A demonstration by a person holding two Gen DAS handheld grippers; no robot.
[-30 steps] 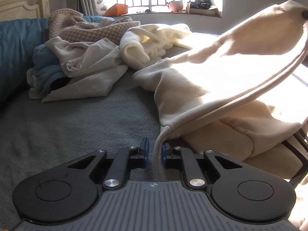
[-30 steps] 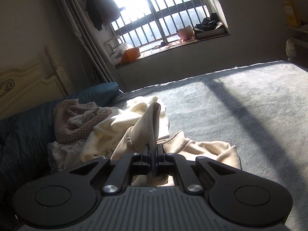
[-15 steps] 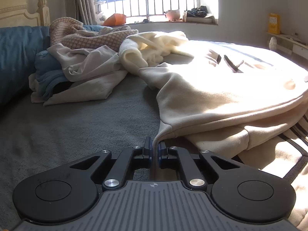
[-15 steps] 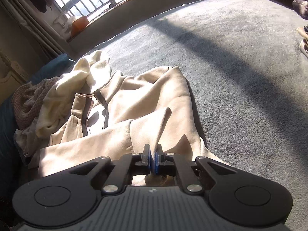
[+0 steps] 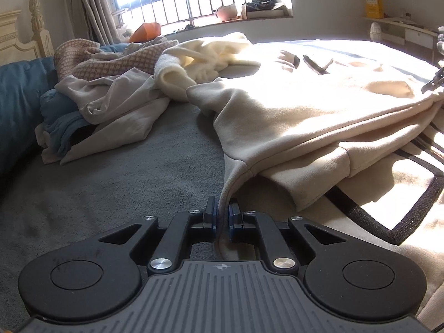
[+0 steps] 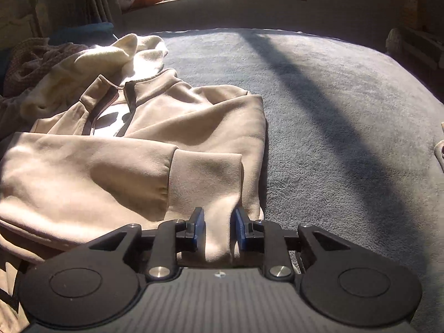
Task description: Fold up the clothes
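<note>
The left gripper [image 5: 222,216] stays nipped on the hem of the beige jacket [image 5: 305,111], now settled flat on the grey bed [image 5: 111,194]. The right gripper [image 6: 219,229] has just been opening: its pads [image 6: 199,229] stand apart around the cuff [image 6: 205,177], which they pinched before, and the sleeve now lies folded across the jacket.

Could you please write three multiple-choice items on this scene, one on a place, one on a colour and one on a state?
1. Where does the unfolded pile lie relative to the beige jacket?
A. to its left
B. on top of it
C. to its right

2. What colour is the bed cover?
A. red
B. grey
C. white

3. How does the right gripper stand?
A. clamped on a blue pillow
B. jaws apart over the cuff
C. out of view

Key: 1 A, the heap sits left of the jacket; 2 B, bare cover is grey; 3 B, jaws just opening, pads clear of the cloth between them.
</note>
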